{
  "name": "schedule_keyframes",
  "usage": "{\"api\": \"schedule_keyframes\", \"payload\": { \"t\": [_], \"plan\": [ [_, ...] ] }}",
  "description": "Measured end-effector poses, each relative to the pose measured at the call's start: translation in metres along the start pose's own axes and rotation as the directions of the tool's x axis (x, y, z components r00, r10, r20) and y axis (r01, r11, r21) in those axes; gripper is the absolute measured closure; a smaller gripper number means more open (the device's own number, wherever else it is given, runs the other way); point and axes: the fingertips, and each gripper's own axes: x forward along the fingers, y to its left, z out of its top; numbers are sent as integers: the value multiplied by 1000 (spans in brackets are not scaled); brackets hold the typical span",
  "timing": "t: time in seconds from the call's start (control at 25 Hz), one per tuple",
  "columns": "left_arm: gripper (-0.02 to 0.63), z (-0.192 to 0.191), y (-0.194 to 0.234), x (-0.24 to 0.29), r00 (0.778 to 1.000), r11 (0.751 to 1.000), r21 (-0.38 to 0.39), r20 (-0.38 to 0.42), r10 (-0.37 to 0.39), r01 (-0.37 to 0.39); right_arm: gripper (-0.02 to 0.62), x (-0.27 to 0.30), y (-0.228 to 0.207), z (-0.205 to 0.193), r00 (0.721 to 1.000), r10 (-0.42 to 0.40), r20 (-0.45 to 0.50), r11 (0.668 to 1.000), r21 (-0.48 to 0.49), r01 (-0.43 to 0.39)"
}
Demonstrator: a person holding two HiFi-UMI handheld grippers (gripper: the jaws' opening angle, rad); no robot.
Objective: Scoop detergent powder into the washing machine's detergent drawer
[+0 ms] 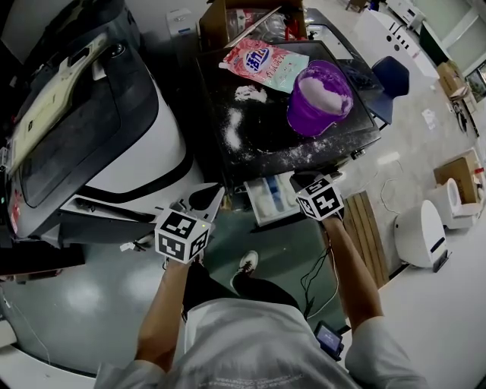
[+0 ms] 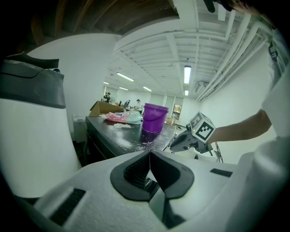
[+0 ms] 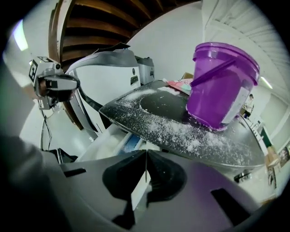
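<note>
The purple bucket (image 1: pixel 320 97) of white powder stands on the dark, powder-strewn washer top (image 1: pixel 250 144); it also shows in the left gripper view (image 2: pixel 154 117) and looms close in the right gripper view (image 3: pixel 222 86). A pink detergent bag (image 1: pixel 263 62) lies behind it. The white detergent drawer (image 1: pixel 272 199) is pulled out below the top's front edge (image 3: pixel 120 144). My right gripper (image 1: pixel 301 183) hovers over the drawer, shut and empty (image 3: pixel 146 166). To the drawer's left, my left gripper (image 1: pixel 208 200) is also shut with nothing in it (image 2: pixel 149 157).
A large white-and-grey machine (image 1: pixel 83 129) with a dark lid fills the left side. Cardboard boxes (image 1: pixel 228 19) sit behind the washer. A white rounded appliance (image 1: pixel 421 228) and a box (image 1: pixel 459 175) stand on the floor at right. Cables trail near my feet.
</note>
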Motion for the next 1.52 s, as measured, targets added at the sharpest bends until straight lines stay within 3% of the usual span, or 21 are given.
{"api": "schedule_keyframes", "payload": {
  "t": [0.28, 0.48, 0.6, 1.04, 1.2, 1.52],
  "plan": [
    [595, -3, -2, 0, 1000, 1000, 20, -9, -2, 2, 584, 3, 5, 3, 998, -49, -31, 978, -205, 41],
    [595, -7, -5, -1, 1000, 1000, 31, -21, -4, 5, 584, 2, 10, 4, 990, -118, -73, 910, -407, 78],
    [595, -8, -7, -3, 1000, 999, 40, -26, -5, 6, 584, -1, 10, 4, 985, -152, -79, 873, -478, 96],
    [595, -8, -8, -7, 1000, 998, 59, -18, 1, 0, 584, -4, 14, -1, 976, -193, -102, 808, -580, 100],
    [595, -9, -9, -7, 1000, 998, 55, -17, 1, 0, 584, -6, 18, -6, 977, -179, -121, 810, -582, 76],
    [595, -5, -15, -8, 1000, 998, 59, -16, -6, 7, 584, -17, 17, -2, 974, -203, -95, 812, -573, 113]
  ]
}}
